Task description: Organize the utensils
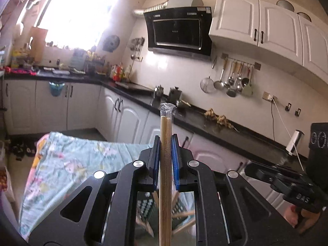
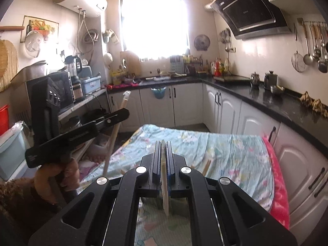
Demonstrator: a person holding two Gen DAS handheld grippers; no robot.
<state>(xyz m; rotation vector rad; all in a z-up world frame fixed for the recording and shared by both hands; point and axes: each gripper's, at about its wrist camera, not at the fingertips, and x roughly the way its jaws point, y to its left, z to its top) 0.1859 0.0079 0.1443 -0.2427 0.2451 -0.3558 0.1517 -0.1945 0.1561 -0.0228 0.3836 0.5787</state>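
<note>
Both claws clear above tbl edge [image 2: 131,141]

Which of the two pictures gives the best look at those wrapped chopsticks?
The left wrist view: the wrapped chopsticks run up its middle, clamped in the left gripper. The right wrist view shows them only small at the left edge, partly hidden.

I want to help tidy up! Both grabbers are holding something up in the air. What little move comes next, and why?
Probably lower the left gripper toward the table. It is shut on wrapped chopsticks held high over the cloth, and the right gripper is shut on a thin flat utensil too. Neither is put away yet, and no holder shows clearly.
</note>
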